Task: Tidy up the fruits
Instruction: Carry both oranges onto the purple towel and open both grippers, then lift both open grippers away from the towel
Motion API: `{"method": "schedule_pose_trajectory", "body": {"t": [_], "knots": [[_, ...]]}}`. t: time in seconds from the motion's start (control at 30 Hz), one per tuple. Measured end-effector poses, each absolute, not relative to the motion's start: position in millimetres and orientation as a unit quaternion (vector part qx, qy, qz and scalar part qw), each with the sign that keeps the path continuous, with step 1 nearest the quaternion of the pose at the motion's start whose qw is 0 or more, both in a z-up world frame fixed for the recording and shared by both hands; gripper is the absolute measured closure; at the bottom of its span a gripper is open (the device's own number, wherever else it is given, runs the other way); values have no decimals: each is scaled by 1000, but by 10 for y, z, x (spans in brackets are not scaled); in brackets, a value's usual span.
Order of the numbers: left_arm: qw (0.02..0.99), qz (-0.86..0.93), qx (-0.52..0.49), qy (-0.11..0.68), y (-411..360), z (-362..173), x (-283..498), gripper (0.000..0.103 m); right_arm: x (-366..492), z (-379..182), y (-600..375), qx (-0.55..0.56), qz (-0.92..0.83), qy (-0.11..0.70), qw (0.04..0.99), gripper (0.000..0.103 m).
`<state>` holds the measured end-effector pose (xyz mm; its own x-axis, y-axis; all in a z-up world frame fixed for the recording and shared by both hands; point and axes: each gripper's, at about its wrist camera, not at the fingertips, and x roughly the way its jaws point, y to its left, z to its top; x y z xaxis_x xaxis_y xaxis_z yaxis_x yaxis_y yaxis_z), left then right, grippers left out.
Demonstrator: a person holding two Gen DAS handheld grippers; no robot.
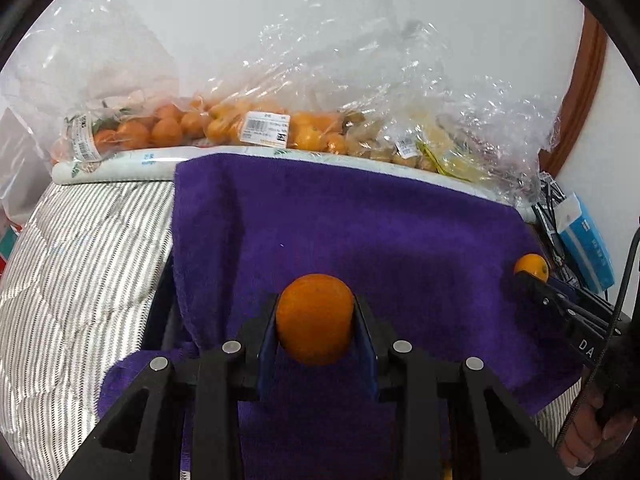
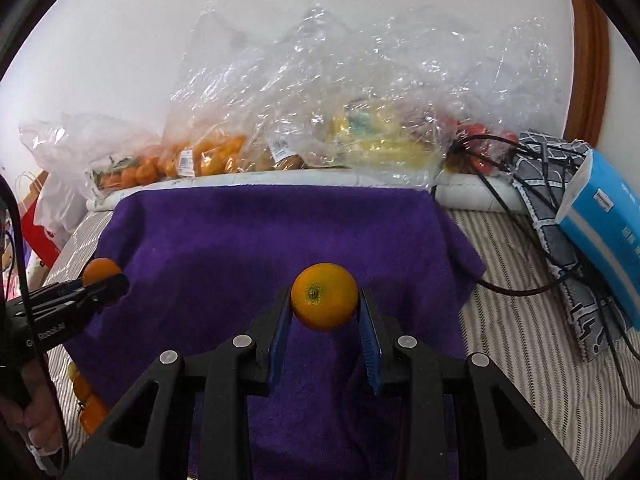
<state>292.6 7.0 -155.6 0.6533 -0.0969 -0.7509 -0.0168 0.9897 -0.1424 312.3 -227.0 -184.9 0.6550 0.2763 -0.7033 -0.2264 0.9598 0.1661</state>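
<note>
Left claw (image 1: 315,316): clamped on a round orange citrus fruit (image 1: 315,318) above the purple terry towel (image 1: 344,216). Right claw (image 2: 324,304): clamped on a second orange citrus, stem-end facing camera (image 2: 323,295). Clear plastic fruit bags (image 2: 320,120) lie straight ahead, beyond both.

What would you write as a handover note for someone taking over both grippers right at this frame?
Left gripper: shut on an orange, held above the purple towel.
Right gripper: shut on a second orange, stem end facing the camera, also over the towel.
More oranges sit in clear plastic bags along the wall behind the towel, beside other bagged produce. A few loose oranges lie off the towel's left edge.
Done: one fruit picked up per gripper.
Left: place both; nothing lies on the visible part of the towel yet.
</note>
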Motion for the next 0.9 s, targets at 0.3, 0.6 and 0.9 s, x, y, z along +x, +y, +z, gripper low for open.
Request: {"method": "schedule_pose_trajectory", "body": {"t": [0.3,0.6,0.9], "knots": [[899,-24,-57,433,6,-1674,2969,70,3187,-1957,-2255,27,129,409,903,70],[904,-34,-61,421,-10,-1641,2927,66,3146,-1919,-2288,31,124,403,906,59],[918,-31,-73,388,-22,-1371,2746,43,2982,-1543,-2302,20,93,392,915,26]]}}
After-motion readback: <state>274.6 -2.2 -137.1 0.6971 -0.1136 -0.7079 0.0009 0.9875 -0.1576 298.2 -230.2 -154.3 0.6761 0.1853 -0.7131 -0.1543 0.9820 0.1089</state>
